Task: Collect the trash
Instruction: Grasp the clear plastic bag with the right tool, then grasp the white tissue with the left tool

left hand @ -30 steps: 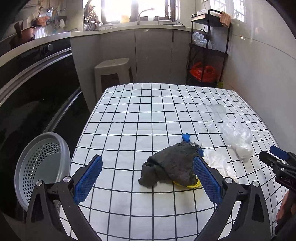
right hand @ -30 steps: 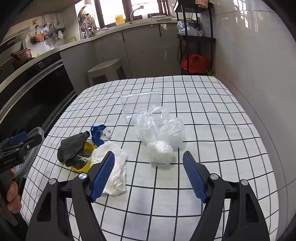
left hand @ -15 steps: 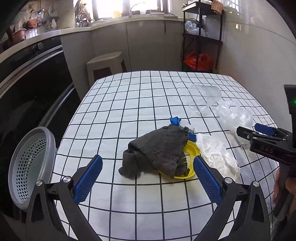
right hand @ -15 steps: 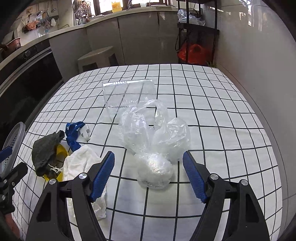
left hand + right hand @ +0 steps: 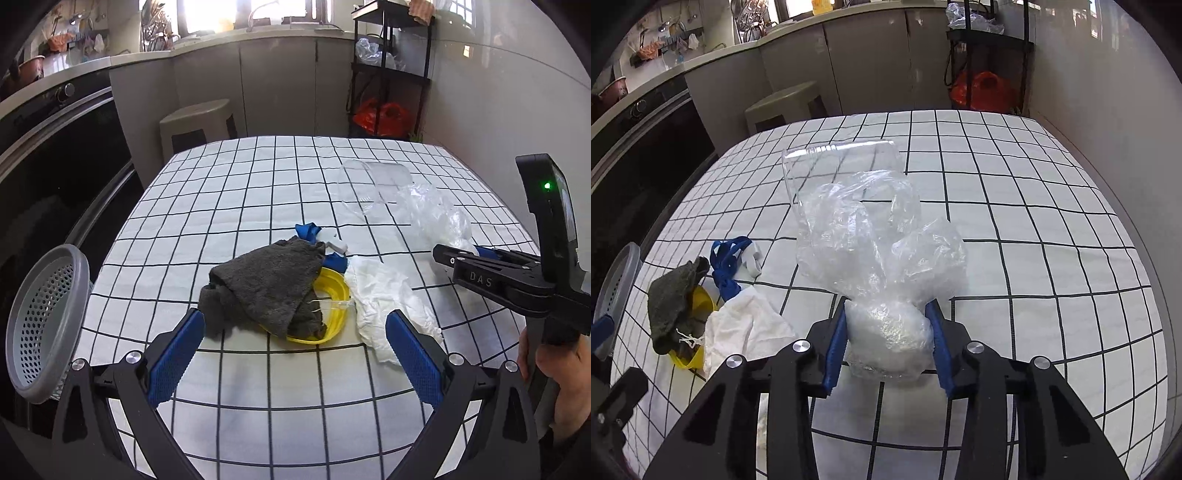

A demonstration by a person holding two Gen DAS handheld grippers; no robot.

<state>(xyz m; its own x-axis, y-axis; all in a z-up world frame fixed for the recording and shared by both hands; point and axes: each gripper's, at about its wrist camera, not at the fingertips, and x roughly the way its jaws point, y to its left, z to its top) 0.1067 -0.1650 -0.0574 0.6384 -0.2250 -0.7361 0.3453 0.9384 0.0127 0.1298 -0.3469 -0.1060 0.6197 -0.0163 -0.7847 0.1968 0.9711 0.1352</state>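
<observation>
Trash lies on a checked tablecloth (image 5: 240, 206). My right gripper (image 5: 888, 334) is shut on the knotted lower part of a clear plastic bag (image 5: 886, 332), whose loose top billows ahead. The bag also shows in the left wrist view (image 5: 436, 214). My left gripper (image 5: 291, 341) is open and empty, just short of a dark grey rag (image 5: 269, 284) that lies over a yellow lid (image 5: 332, 314). A white crumpled paper (image 5: 384, 295), a blue strip (image 5: 308, 230) and a clear plastic tray (image 5: 373, 184) lie nearby.
A grey perforated basket (image 5: 44, 317) hangs off the table's left edge. A beige stool (image 5: 195, 122), a black oven front (image 5: 55, 155) and a black shelf rack with a red bag (image 5: 382, 114) stand beyond the table. A wall runs along the right.
My right gripper moved forward and closed on the knotted plastic bag. My left gripper came slightly closer to the rag and lid, still open.
</observation>
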